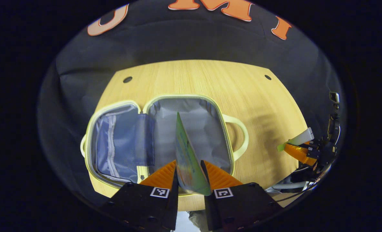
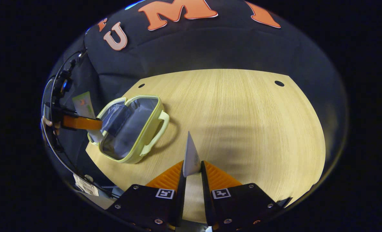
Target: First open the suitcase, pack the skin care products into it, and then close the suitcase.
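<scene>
On the pale wooden table (image 1: 258,96) a pale-yellow fabric suitcase (image 1: 158,138) with a grey lining lies unzipped and spread flat, its loop handle toward the right. Above its open half, the left gripper (image 1: 189,170) pinches a flat green sachet (image 1: 187,154) edge-on between both fingers. Well apart over bare table, the right gripper (image 2: 191,169) clamps a thin white sachet (image 2: 191,156).

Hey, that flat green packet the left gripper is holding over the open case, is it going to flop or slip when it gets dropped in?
The green packet looks thin yet stands straight, so probably fairly stiff. It seems light. Its glossy face may slip, and it should land flat in the open suitcase.
</scene>
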`<state>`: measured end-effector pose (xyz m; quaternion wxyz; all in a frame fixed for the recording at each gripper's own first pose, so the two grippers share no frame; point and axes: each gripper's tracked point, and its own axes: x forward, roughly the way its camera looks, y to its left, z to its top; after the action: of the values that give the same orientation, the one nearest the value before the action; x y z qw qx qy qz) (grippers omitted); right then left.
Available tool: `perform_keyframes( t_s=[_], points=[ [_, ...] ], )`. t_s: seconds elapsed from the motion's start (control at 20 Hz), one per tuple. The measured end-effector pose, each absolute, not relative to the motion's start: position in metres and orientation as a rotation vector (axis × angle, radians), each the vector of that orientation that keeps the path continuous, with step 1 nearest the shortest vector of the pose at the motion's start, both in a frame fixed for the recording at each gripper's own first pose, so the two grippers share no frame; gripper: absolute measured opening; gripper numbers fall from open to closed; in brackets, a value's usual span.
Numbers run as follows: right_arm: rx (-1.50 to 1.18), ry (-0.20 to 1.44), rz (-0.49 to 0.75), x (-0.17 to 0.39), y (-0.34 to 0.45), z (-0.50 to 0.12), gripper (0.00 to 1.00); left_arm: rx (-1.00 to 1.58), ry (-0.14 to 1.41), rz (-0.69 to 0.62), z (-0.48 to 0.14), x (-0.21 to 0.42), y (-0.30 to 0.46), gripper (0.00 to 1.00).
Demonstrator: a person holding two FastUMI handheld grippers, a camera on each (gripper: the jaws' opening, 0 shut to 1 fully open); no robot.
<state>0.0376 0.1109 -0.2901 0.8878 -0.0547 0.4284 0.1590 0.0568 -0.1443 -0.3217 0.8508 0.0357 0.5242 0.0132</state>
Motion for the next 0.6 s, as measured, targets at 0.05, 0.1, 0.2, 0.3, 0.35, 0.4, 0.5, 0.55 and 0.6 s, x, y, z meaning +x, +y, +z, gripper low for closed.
perform_keyframes(
  t_s=[0.05, 0.1, 0.2, 0.3, 0.35, 0.4, 0.5, 0.55, 0.6],
  points=[
    [-0.094, 0.894, 0.331, 0.034, 0.117, -0.288, 0.24, 0.075, 1.135, 0.010, -0.328, 0.060, -0.141, 0.36],
    [-0.068, 0.901, 0.330, 0.029, 0.123, -0.289, 0.29, 0.079, 1.163, 0.000, -0.337, 0.063, -0.135, 0.36],
    [-0.032, 0.915, 0.308, 0.022, 0.130, -0.289, 0.29, 0.091, 1.225, -0.001, -0.352, 0.068, -0.123, 0.36],
    [-0.040, 0.906, 0.279, 0.021, 0.131, -0.288, 0.29, 0.082, 1.269, -0.007, -0.364, 0.070, -0.114, 0.36],
    [-0.043, 0.904, 0.264, 0.020, 0.132, -0.287, 0.29, 0.064, 1.291, -0.017, -0.372, 0.070, -0.112, 0.36],
    [-0.040, 0.903, 0.249, 0.017, 0.133, -0.286, 0.29, 0.044, 1.308, -0.030, -0.378, 0.070, -0.111, 0.36],
    [-0.026, 0.902, 0.225, 0.014, 0.138, -0.283, 0.29, 0.025, 1.328, -0.055, -0.390, 0.072, -0.109, 0.36],
    [-0.023, 0.903, 0.216, 0.012, 0.140, -0.283, 0.29, 0.031, 1.327, -0.068, -0.390, 0.071, -0.108, 0.37],
    [-0.021, 0.903, 0.206, 0.010, 0.141, -0.282, 0.29, 0.046, 1.320, -0.078, -0.391, 0.074, -0.107, 0.37]
  ],
)
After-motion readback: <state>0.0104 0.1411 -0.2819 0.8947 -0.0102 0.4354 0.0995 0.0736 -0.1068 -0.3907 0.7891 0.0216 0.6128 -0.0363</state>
